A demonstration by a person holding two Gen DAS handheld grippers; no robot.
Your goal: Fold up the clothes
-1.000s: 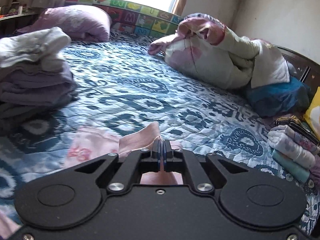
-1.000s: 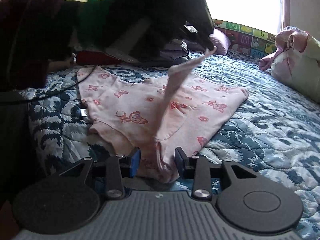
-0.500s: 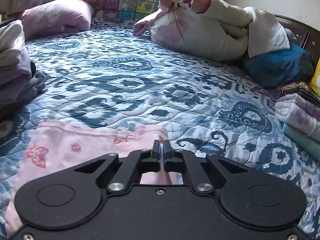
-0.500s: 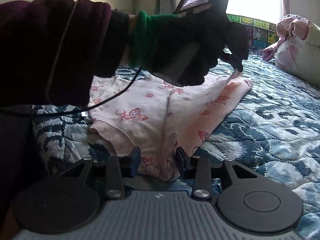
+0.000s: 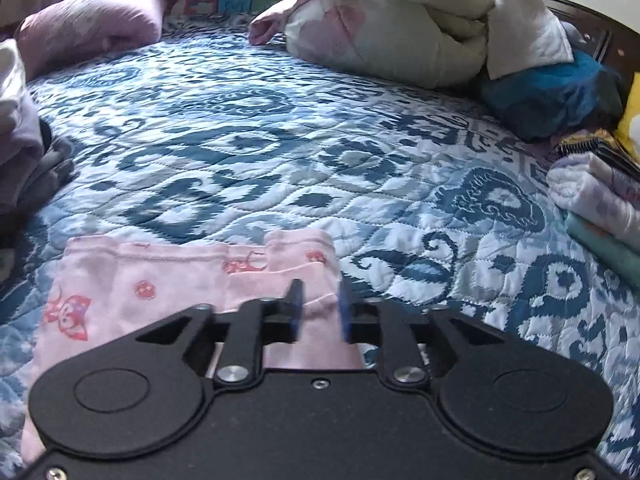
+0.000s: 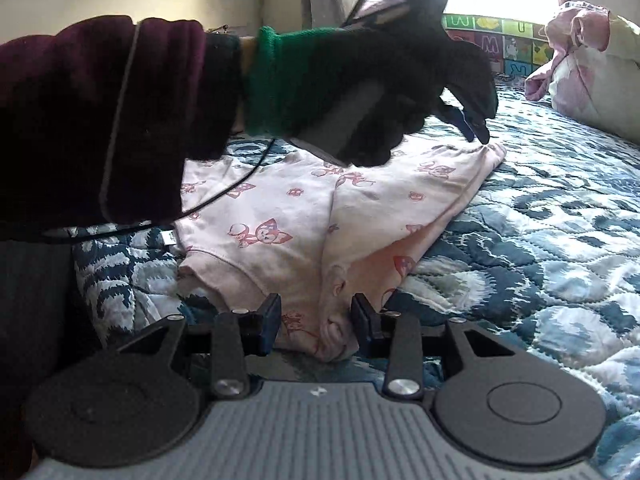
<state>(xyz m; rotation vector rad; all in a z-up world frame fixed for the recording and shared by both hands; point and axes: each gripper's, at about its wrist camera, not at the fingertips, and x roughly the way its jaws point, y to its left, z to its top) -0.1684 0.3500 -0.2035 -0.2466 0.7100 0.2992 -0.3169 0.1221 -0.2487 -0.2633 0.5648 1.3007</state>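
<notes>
Since a second ago: left hand-held gripper [image 5: 320, 312] had come down from holding a flap of the pink garment [image 6: 304, 216] high in the air, carried it across, and its jaws, pinched together then, now stood parted over the cloth.
Bed: blue-and-white quilt [image 5: 280, 152] carried everything; rumpled duvet [image 5: 400, 28] and lilac pillow [image 5: 92, 24] lay well back.
Stacks: folded clothes sat at the left edge [image 5: 16, 128] and the right edge [image 5: 592, 208] of the quilt, well apart from the work.
Garment: it lay flat on the quilt with one side turned over onto the body, the fold line running up its length, the far corner just under the left gripper's tips.
Left side: a gloved hand [image 6: 392, 92] held that gripper low above the far corner; jaws apart, nothing clamped.
Right side: right hand-held gripper [image 6: 316, 324] sat at the near end, jaws spread to either side of a bunched lump of hem, not closed on it.
Step in hand: by my reading, a lengthwise fold was just being let go.
Next move: likely the other side, or a crosswise fold; either called for a clean pinch on one edge and a smoothing of that near bunch.
</notes>
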